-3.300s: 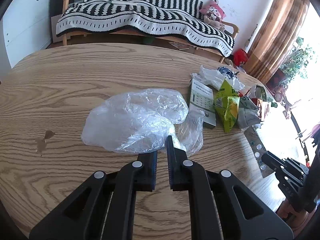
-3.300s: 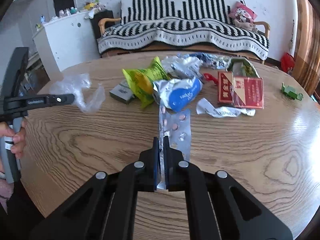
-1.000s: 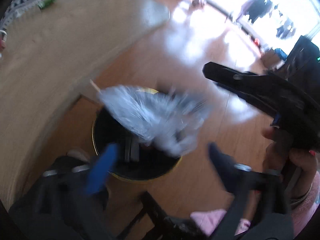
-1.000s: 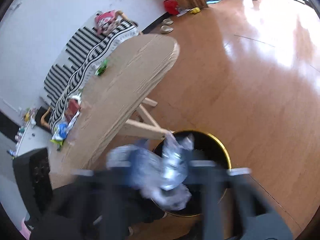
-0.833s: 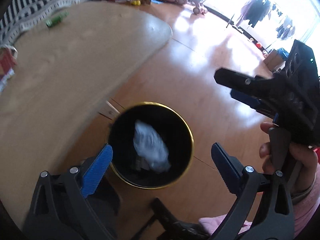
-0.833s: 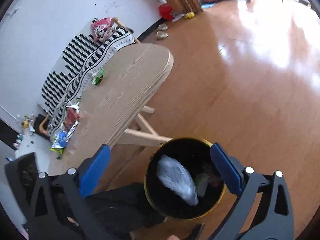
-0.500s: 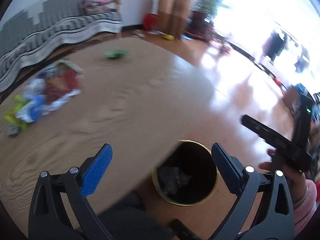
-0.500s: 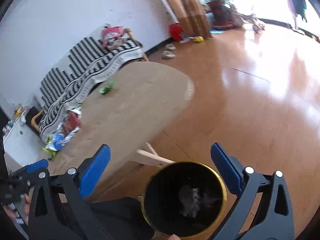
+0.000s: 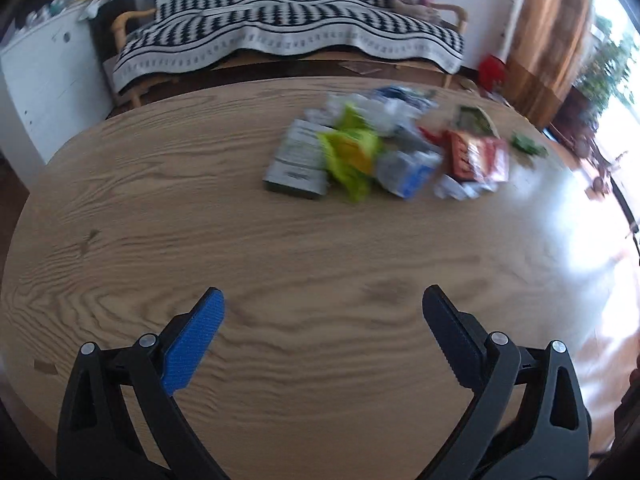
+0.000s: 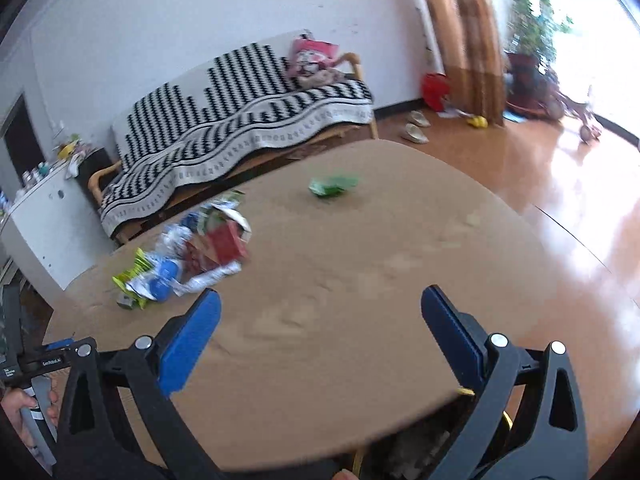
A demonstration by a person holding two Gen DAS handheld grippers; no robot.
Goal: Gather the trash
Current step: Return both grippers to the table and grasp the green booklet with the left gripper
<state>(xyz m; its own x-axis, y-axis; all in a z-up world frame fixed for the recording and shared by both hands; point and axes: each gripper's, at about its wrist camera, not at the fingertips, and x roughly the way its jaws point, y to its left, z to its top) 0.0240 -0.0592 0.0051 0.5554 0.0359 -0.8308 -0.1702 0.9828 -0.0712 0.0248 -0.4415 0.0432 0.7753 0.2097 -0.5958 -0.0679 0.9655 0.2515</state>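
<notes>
The wooden table (image 9: 280,240) fills both views. Behind it, at twelve o'clock, stands a sofa (image 9: 288,36) under a striped blanket. The trash pile (image 9: 384,156) lies on the table at one o'clock of the left gripper (image 9: 323,312), well apart from it. The right gripper (image 10: 320,308) hangs over the table edge. Both grippers have fingers spread wide, holding nothing.

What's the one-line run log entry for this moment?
left gripper: open, empty | right gripper: open, empty | trash pile: on table | green wrapper: apart
</notes>
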